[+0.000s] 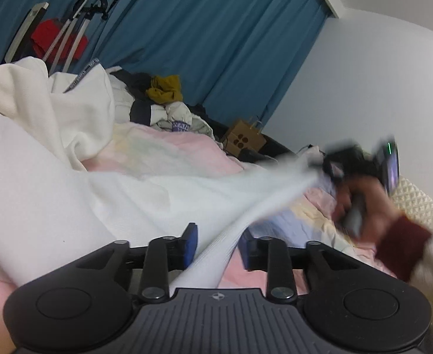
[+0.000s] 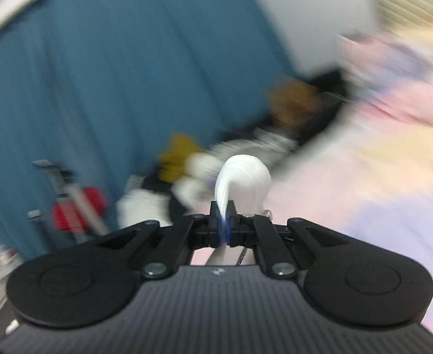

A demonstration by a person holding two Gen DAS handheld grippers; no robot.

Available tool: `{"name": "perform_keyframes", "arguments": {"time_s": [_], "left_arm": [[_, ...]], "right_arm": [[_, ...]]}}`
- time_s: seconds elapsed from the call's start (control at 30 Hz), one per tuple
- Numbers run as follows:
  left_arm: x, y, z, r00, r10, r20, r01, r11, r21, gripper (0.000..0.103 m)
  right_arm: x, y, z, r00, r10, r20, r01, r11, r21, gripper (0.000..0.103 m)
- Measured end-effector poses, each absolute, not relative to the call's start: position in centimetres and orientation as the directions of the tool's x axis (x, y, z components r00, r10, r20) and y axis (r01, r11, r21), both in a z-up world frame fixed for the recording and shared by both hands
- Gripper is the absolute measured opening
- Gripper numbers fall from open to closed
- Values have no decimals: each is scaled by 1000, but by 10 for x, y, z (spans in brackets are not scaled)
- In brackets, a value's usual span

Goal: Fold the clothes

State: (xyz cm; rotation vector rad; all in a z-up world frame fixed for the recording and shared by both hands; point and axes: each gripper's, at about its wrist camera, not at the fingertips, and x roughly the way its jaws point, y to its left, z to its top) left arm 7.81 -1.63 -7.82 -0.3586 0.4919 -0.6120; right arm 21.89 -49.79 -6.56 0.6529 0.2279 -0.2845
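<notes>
Right gripper (image 2: 223, 224) is clamped tight on a bunched corner of the white garment (image 1: 187, 194), stretched taut above the bed (image 1: 187, 147). Left gripper (image 1: 217, 246) stands open, cloth running loose between its fingers. Risk: pulling harder could slip it free. The paper bag (image 1: 245, 138): contents unseen.

You're handling a white ribbed-knit cloth (image 1: 216, 247), soft and matt. Your left gripper (image 1: 217, 247) is matt black plastic with metal rivets; the bed (image 1: 187, 144) wears pastel cotton.
</notes>
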Motion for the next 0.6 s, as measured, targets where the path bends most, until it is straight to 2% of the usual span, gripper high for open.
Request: {"name": "perform_keyframes", "arguments": {"time_s": [0.1,0.17,0.33,0.43,0.6], "left_arm": [[70,-18,-77,701,-612,-367,431,773,-466,51],[71,-14,-79,698,-602,-388,396,776,-491,64],[67,25,-77,732,-510,-451,187,787,-588,81],[61,64,-82,765,-437,-473,-12,725,-689,83],[49,130,-104,807,-223,-546,-349,566,-747,88]], "right_arm": [[190,-533,-120,875,-170,-454,459,591,663,6],[185,-543,-141,838,-134,-529,510,534,674,6],[181,-552,-161,817,-86,-570,534,484,693,6],[177,-554,-163,826,-63,-559,517,478,710,6],[181,-556,-148,868,-68,-492,451,522,724,6]]}}
